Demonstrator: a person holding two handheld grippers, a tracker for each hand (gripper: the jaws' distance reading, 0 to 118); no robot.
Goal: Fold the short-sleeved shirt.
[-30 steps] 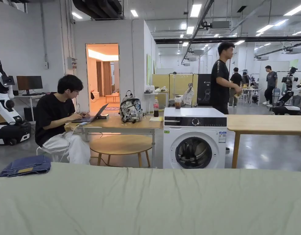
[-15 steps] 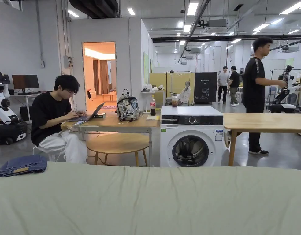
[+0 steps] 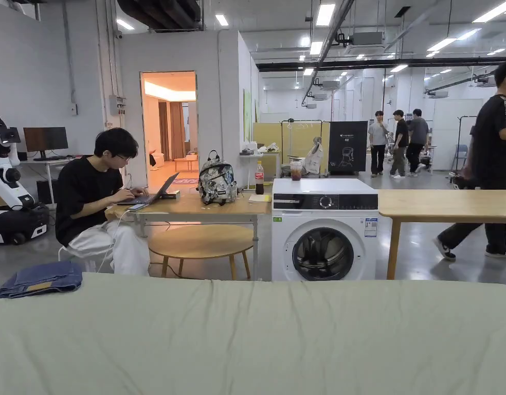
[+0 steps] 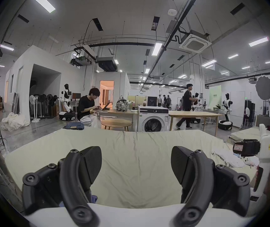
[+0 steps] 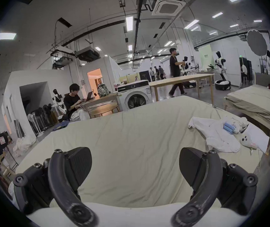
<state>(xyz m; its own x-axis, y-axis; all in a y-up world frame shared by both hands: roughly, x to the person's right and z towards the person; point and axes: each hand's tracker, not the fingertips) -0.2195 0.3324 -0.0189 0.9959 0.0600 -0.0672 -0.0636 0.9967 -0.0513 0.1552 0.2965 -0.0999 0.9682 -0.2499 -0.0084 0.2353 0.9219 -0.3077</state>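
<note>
Haven't started: both tongs, left point(image 4: 136, 166) and right point(image 5: 135, 166), gape wide and empty; next I grab the white shirt point(image 5: 213, 132) at frame right.

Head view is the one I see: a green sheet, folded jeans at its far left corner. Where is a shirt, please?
Observer: A crumpled white garment lies on the right side of the sheet, seen in the right gripper view. Whether it is the shirt, I cannot tell.
Operator: Is anything on it?
Observer: Yes, small blue rolls rest on it.
Operator: Are the tools holding something?
Observer: No. The left tool and the right tool both stand open above bare sheet.
</note>
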